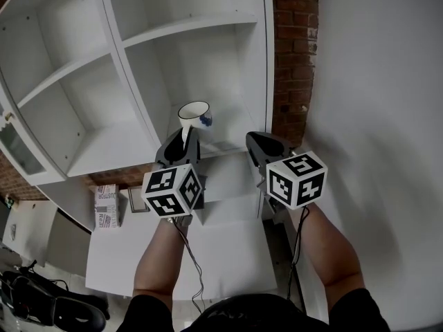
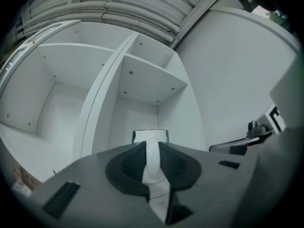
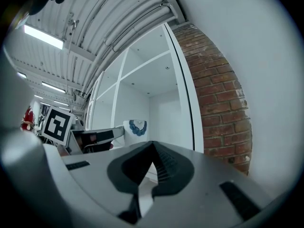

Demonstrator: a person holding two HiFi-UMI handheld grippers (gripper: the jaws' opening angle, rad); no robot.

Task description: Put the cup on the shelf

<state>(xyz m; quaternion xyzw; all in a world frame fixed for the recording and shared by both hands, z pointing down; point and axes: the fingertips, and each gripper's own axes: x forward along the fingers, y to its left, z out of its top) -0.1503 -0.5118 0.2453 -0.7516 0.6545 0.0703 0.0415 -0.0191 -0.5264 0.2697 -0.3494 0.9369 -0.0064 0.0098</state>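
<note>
Print on the small box is too blurred to read.

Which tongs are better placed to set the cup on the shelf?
Left. The left tongs grip the cup by its wall, facing the shelf. The right tongs are shut and empty, off to the side.

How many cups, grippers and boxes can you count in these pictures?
White cup with a blue pattern: 1
Grey two-jaw grippers with marker cubes: 2, the left gripper and the right gripper
Small printed white box: 1
Total: 4
</note>
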